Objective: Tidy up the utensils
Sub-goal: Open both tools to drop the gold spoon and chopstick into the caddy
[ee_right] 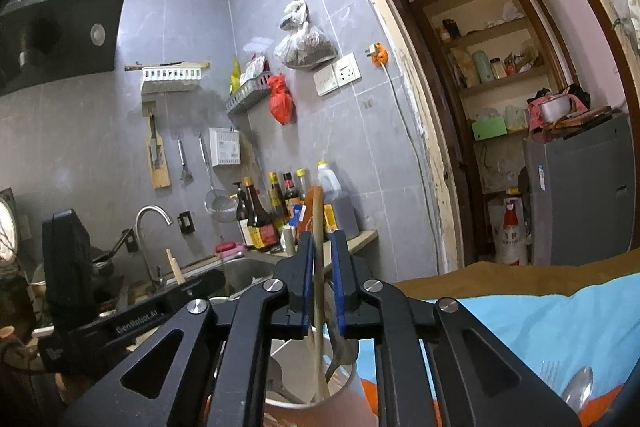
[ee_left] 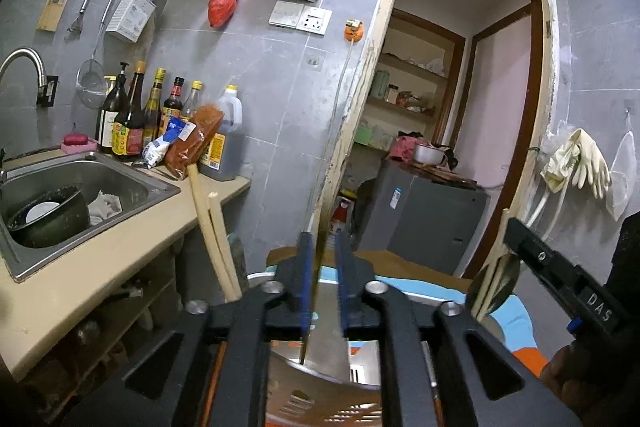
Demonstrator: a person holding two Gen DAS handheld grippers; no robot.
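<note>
In the left wrist view my left gripper is shut on a thin dark utensil handle that runs up from a metal slotted spatula blade below the jaws. Two wooden chopsticks stick up at its left. My right gripper's body shows at the right with a spoon bowl beside it. In the right wrist view my right gripper is shut on a wooden chopstick that stands in a white cup with a spoon. A spoon and fork lie on the blue cloth.
A steel sink with a dark pot sits at the left on a beige counter. Sauce bottles line the wall. Hanging tools and baskets are on the tiled wall. An open doorway leads to shelves and a grey appliance.
</note>
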